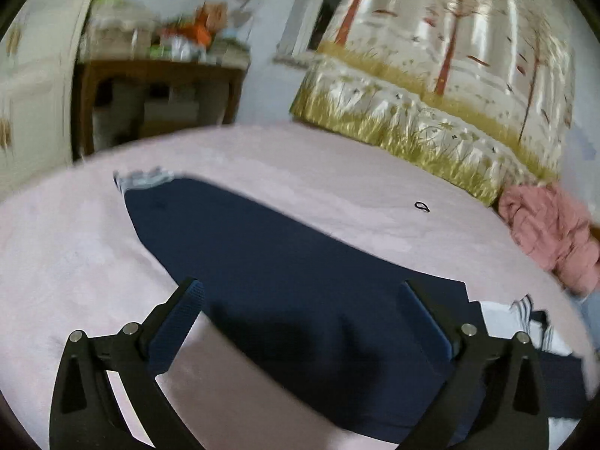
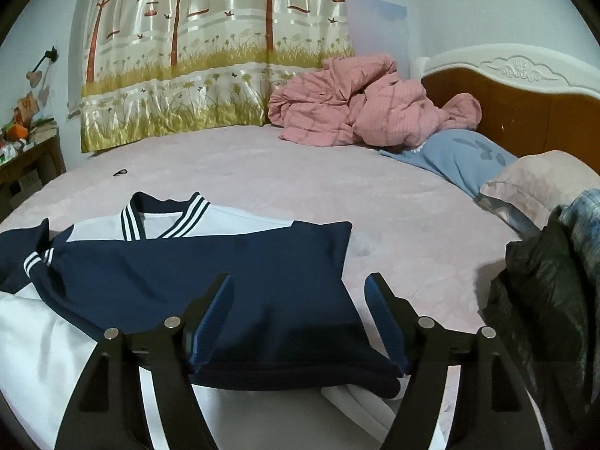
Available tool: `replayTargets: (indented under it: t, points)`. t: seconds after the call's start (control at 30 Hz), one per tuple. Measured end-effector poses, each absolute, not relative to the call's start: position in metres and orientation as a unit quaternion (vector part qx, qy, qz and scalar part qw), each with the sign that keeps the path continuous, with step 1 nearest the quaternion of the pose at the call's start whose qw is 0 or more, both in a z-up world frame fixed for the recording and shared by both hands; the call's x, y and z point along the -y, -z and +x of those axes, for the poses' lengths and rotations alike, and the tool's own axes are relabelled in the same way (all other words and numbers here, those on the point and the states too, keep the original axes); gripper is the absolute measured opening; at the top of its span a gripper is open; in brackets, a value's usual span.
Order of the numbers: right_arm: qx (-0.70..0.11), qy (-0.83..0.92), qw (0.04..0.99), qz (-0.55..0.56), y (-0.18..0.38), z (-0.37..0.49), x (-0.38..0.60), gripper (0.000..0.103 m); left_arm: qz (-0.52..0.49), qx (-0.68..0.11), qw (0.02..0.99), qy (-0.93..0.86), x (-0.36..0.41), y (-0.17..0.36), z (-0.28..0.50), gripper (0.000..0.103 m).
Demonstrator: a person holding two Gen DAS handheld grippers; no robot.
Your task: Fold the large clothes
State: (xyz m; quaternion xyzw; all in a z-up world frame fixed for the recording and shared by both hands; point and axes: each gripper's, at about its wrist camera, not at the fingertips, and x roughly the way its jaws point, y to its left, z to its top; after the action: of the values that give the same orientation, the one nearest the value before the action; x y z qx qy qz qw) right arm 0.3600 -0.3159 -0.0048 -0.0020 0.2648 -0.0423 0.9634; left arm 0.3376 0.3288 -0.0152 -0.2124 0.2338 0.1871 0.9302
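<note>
A navy and white jacket (image 2: 210, 262) with a striped collar lies on the pink bed sheet (image 2: 262, 165). A navy sleeve is folded across its chest. My right gripper (image 2: 300, 288) is open just above the folded navy part, with nothing held. In the left wrist view the jacket's long navy part (image 1: 262, 247) stretches away over the sheet (image 1: 56, 247), with a grey striped cuff or hem (image 1: 146, 178) at its far end. My left gripper (image 1: 300, 292) is open above the near part of the navy cloth, with nothing held. The left view is motion-blurred.
A crumpled pink quilt (image 2: 360, 105), a blue pillow (image 2: 457, 157) and a headboard (image 2: 525, 101) lie at the bed's far right. A dark bundle of clothes (image 2: 551, 300) sits close on the right. A tree-print curtain (image 2: 210, 48) hangs behind. A small black loop (image 1: 422, 206) lies on the sheet. A cluttered wooden table (image 1: 157, 78) stands beyond the bed.
</note>
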Motion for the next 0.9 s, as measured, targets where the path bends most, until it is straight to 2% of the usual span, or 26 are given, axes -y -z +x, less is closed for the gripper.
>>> replayTargets:
  t: [0.3, 0.47, 0.53, 0.57, 0.6, 0.63, 0.67, 0.7, 0.8, 0.9]
  points:
    - [-0.279, 0.044, 0.959, 0.021, 0.009, 0.364, 0.33, 0.074, -0.25, -0.318, 0.892, -0.202, -0.359, 0.065, 0.361, 0.101]
    - [-0.284, 0.045, 0.957, 0.028, 0.009, 0.364, 0.333, 0.074, -0.304, -0.313, 0.88, -0.19, -0.385, 0.076, 0.367, 0.101]
    - [-0.283, 0.046, 0.957, 0.036, 0.009, 0.364, 0.336, 0.074, -0.305, -0.311, 0.88, -0.188, -0.391, 0.077, 0.373, 0.097]
    - [-0.284, 0.046, 0.957, 0.038, 0.009, 0.364, 0.336, 0.074, -0.3, -0.311, 0.882, -0.19, -0.392, 0.077, 0.376, 0.088]
    - [-0.287, 0.046, 0.956, 0.038, 0.011, 0.365, 0.336, 0.074, -0.295, -0.313, 0.882, -0.194, -0.392, 0.077, 0.379, 0.07]
    - [-0.289, 0.047, 0.956, 0.037, 0.011, 0.366, 0.336, 0.074, -0.29, -0.315, 0.882, -0.199, -0.392, 0.076, 0.38, 0.056]
    - [-0.291, 0.048, 0.955, 0.034, 0.013, 0.367, 0.335, 0.074, -0.285, -0.317, 0.881, -0.207, -0.392, 0.075, 0.38, 0.018]
    - [-0.292, 0.049, 0.955, 0.031, 0.013, 0.368, 0.334, 0.074, -0.282, -0.321, 0.88, -0.207, -0.392, 0.075, 0.38, 0.003]
    - [-0.302, 0.075, 0.95, 0.006, 0.017, 0.371, 0.331, 0.074, -0.235, -0.298, 0.902, -0.208, -0.375, 0.055, 0.374, 0.003]
    - [-0.3, 0.08, 0.951, 0.008, 0.017, 0.371, 0.332, 0.074, -0.223, -0.233, 0.934, -0.155, -0.344, 0.011, 0.357, 0.003]
